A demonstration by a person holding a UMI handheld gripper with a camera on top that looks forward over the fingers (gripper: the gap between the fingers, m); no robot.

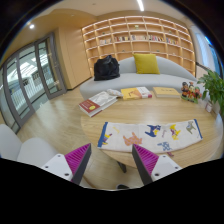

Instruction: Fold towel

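The hand-held gripper (112,163) hangs above the counter (75,125) with its two pink-padded fingers (77,160) apart, gripping nothing. Just ahead of them the towel (150,135) lies spread flat on the counter, white with blue, yellow and red animal shapes. Beyond it lie several books (100,101). Past the counter stands a grey sofa (150,80) with a yellow cushion (147,64) and a black bag (107,68), and behind that, shelves (135,35) line the wall.
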